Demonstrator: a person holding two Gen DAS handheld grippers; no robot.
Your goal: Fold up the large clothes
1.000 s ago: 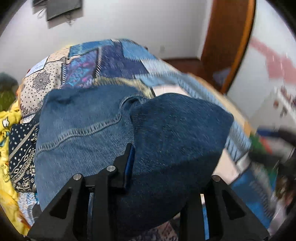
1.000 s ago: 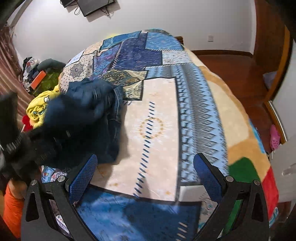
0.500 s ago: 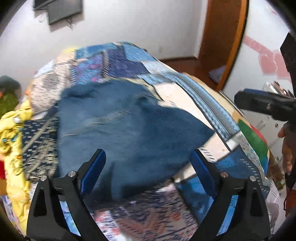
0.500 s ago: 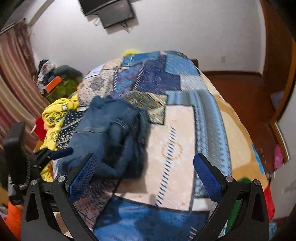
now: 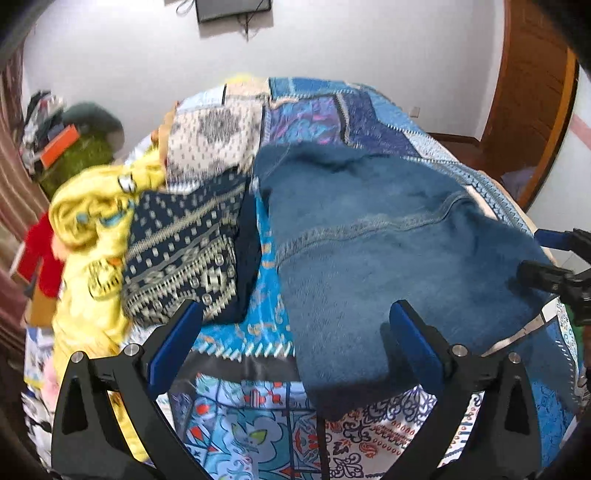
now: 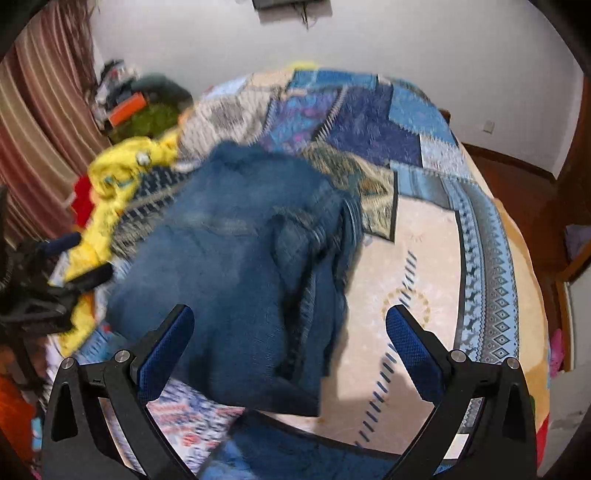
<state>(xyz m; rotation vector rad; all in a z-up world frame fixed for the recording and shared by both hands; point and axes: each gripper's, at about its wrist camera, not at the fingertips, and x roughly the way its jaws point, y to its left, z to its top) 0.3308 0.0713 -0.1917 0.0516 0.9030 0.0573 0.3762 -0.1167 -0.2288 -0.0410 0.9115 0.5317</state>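
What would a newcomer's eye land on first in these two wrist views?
The folded blue denim garment dominates, lying mid-bed on the blue patchwork bedspread. Left of it sits a crumpled bright yellow cloth beside a folded navy patterned fabric. Both grippers hover empty, blue-padded fingers spread wide.

1. The left claw (image 5: 295, 343) is opening, its blue pads wide apart with nothing pressed between them.
2. Folded blue jeans (image 5: 388, 251) lie on the patchwork bed (image 5: 314, 114), just beyond the claw.
3. A dark patterned cloth (image 5: 184, 251) lies left of the jeans, with a yellow garment (image 5: 88, 221) beside it.
4. The right claw (image 5: 554, 258) shows at the right edge, near the jeans.
5. A screen (image 5: 232, 9) hangs on the white wall.
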